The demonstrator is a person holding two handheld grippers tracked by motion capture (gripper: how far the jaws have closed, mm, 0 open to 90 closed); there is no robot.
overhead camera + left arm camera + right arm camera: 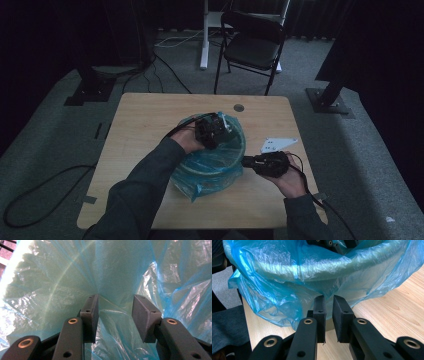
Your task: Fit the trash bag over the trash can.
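Note:
A round bin lined with a thin blue plastic bag stands mid-table. My left gripper reaches down into the bin's mouth. In the left gripper view its jaws stand apart, with loose bag film around and between them but not pinched, so it is open. My right gripper lies level at the bin's right side. In the right gripper view its jaws are a narrow gap apart, tips at the bag's hanging lower edge; I see nothing pressed between them.
The wooden table has a round cable hole near its far edge. A black folding chair and a white desk leg stand behind it. Cables run across the grey carpet at left.

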